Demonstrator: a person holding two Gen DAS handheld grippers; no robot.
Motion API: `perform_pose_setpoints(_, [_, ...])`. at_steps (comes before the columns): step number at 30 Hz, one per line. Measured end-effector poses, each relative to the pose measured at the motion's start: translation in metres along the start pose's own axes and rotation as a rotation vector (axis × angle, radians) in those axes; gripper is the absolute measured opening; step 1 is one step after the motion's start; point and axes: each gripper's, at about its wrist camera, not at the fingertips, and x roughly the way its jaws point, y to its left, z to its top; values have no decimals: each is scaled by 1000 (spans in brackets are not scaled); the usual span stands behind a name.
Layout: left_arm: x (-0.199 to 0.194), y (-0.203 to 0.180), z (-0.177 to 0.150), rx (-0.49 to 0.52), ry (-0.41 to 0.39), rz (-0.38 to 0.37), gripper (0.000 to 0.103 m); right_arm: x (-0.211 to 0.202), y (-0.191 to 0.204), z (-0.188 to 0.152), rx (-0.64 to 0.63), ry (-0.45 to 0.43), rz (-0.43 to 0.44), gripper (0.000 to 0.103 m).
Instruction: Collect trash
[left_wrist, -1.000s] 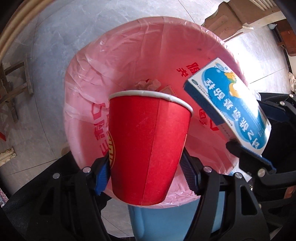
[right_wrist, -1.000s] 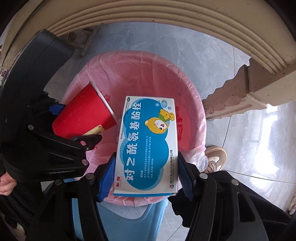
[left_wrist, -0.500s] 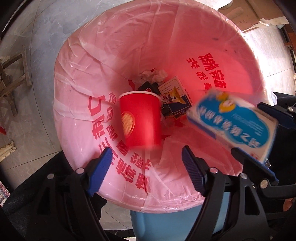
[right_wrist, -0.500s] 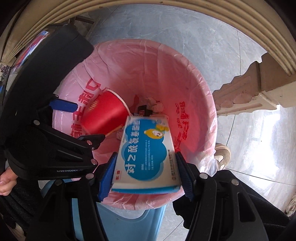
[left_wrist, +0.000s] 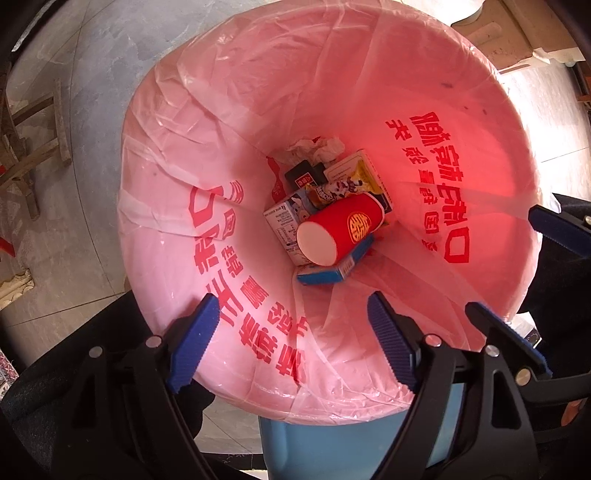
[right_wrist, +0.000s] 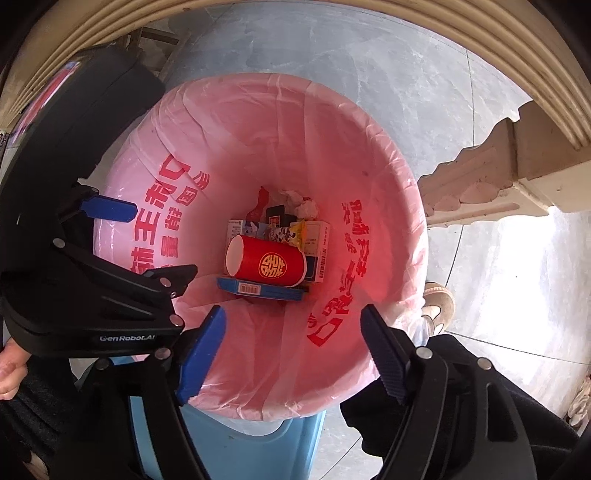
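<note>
Hanging over the bin (left_wrist: 332, 435), both pairs of tongs point down into its pink bag liner (left_wrist: 207, 155). The left gripper (left_wrist: 291, 339) stands wide, its jaws having just been opening, with nothing between them; the right gripper (right_wrist: 291, 349) is likewise wide and empty after opening. At the bottom of the bag the red paper cup (left_wrist: 340, 230) lies on its side on top of the blue medicine box (left_wrist: 325, 275), among other cartons and crumpled tissue (left_wrist: 321, 147). Only the right wrist view shows a carved table leg (right_wrist: 491, 177), a shoe (right_wrist: 439, 306) on the grey floor beside the bin, and a bare hand (right_wrist: 9, 373) behind the left tongs. Only the left wrist view shows a wooden stool (left_wrist: 33, 133) on the floor.
</note>
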Motion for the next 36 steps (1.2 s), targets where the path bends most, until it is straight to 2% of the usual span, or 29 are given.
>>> perform_pose_setpoints(9, [-10, 3, -5, -46, -22, 31, 80, 0, 0, 0, 8, -8, -17, 74])
perform_pose_setpoints(15, [-41, 6, -18, -95, -130, 49, 80, -32, 1, -5, 17, -92, -35, 77])
perform_pose_setpoints(17, [-64, 9, -29, -134, -207, 35, 80, -58, 5, -13, 27, -185, -64, 77])
perform_pose_setpoints(19, [-93, 13, -42, -176, -307, 34, 80, -93, 10, -25, 45, -319, -68, 78])
perform_pose_setpoints(20, [-111, 15, -50, -202, -370, 37, 80, -112, 10, -32, 62, -384, -57, 89])
perform_pose_setpoints(21, [-129, 17, -59, -228, -437, 41, 81, -129, 11, -38, 89, -442, -64, 95])
perform_pose_setpoints(22, [-148, 18, -69, -248, -503, 34, 83, -145, 11, -45, 116, -489, -76, 96])
perform_pose_setpoints(24, [-185, 20, -89, -275, -628, 12, 88, -174, 11, -58, 149, -564, -57, 96])
perform_pose_setpoints(26, [-220, 16, -111, -282, -744, 19, 92, -199, 14, -62, 130, -591, -63, 96])
perform_pose_setpoints(28, [-251, 8, -131, -275, -840, 58, 96, -226, 22, -67, 104, -647, -145, 96])
perform_pose_setpoints(30, [-281, -1, -150, -273, -923, 124, 97, -259, 27, -75, 104, -758, -210, 96])
perform_pose_setpoints(31, [-294, -6, -158, -274, -957, 148, 97, -278, 28, -80, 97, -808, -204, 96])
perform_pose_setpoints(36, [-354, -12, -194, -315, -1094, 136, 97, -344, 42, -100, 86, -1004, -242, 96])
